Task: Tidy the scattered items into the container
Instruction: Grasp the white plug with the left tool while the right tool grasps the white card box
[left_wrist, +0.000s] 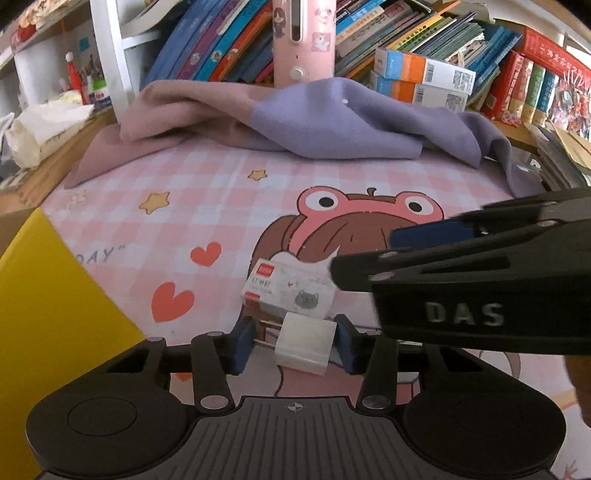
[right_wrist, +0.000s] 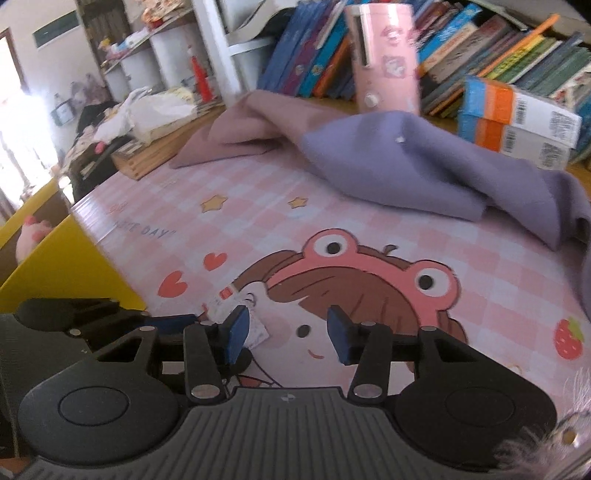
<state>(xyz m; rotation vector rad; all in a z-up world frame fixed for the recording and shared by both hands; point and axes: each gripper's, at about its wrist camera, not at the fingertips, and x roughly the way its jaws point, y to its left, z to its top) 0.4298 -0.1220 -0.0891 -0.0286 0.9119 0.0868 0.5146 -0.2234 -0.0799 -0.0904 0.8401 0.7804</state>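
Note:
In the left wrist view my left gripper (left_wrist: 294, 341) has a white charger plug (left_wrist: 304, 343) between its blue pads; its right pad touches the plug and a gap shows on the left. Just beyond lies a small white box (left_wrist: 290, 291) with a red label and a cat picture. My right gripper (left_wrist: 360, 258) reaches in from the right, beside that box. In the right wrist view my right gripper (right_wrist: 288, 334) is open and empty above the pink cartoon mat (right_wrist: 369, 236); the small box (right_wrist: 236, 314) is partly hidden behind its left finger. A yellow container (left_wrist: 48, 295) stands at the left.
A purple and pink cloth (left_wrist: 295, 118) is heaped at the back of the mat. Behind it stand a pink bottle (left_wrist: 304, 40), leaning books (left_wrist: 221, 48) and orange-blue boxes (left_wrist: 424, 74). A tissue pack (left_wrist: 40, 129) lies at the back left.

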